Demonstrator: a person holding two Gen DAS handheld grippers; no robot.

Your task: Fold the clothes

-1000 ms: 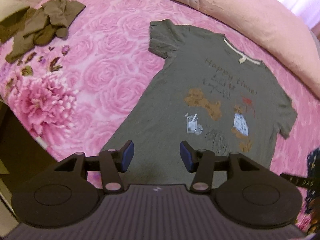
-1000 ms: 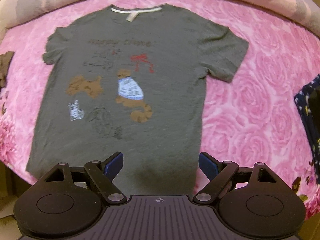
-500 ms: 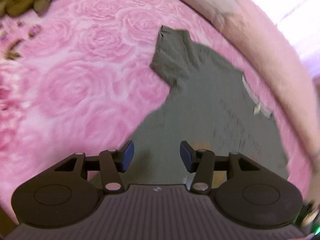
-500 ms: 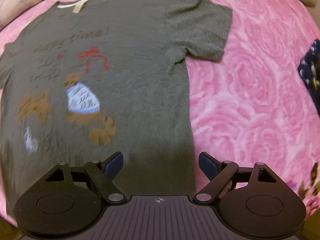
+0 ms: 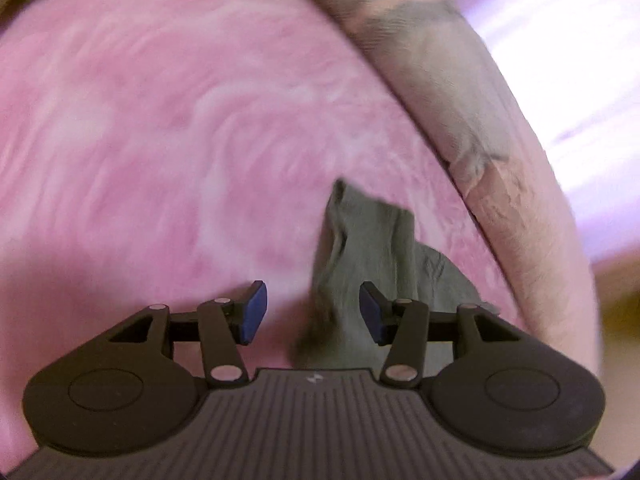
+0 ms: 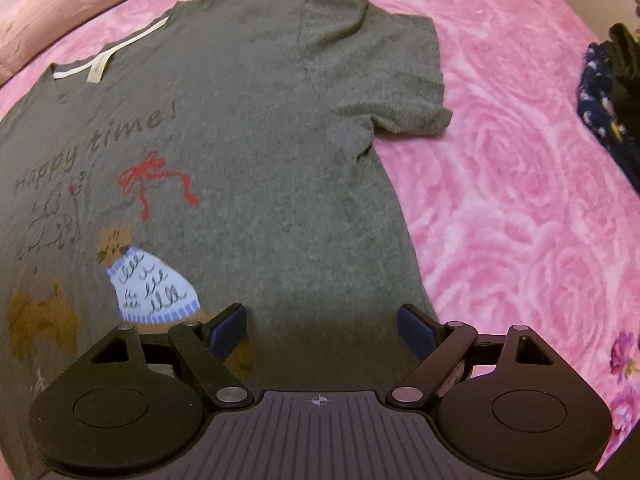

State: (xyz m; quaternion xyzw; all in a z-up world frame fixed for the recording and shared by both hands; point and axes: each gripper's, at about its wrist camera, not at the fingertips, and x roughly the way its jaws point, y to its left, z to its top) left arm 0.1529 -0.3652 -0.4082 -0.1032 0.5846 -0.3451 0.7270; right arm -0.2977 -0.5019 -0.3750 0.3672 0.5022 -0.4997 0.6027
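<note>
A grey T-shirt (image 6: pixel 256 152) with a "Happy time!" print lies flat, face up, on the pink rose-patterned bedspread (image 6: pixel 520 200). Its right sleeve (image 6: pixel 384 64) spreads out toward the upper right. My right gripper (image 6: pixel 322 330) hovers open over the shirt's right side, near the side seam. In the left wrist view only the shirt's left sleeve (image 5: pixel 372 240) shows, rumpled and close. My left gripper (image 5: pixel 312 312) is open low over the bed, the sleeve's edge lying between its blue pads (image 5: pixel 252 312).
A rolled pink and grey quilt (image 5: pixel 460 92) runs along the bed's far side. A dark blue floral garment (image 6: pixel 604 96) lies at the bed's right edge. Bare bedspread (image 5: pixel 160 140) stretches left of the sleeve.
Both grippers have moved forward and lower over the shirt. The left one has closed in on the left sleeve; the right one has advanced along the right side. Both stay open.
</note>
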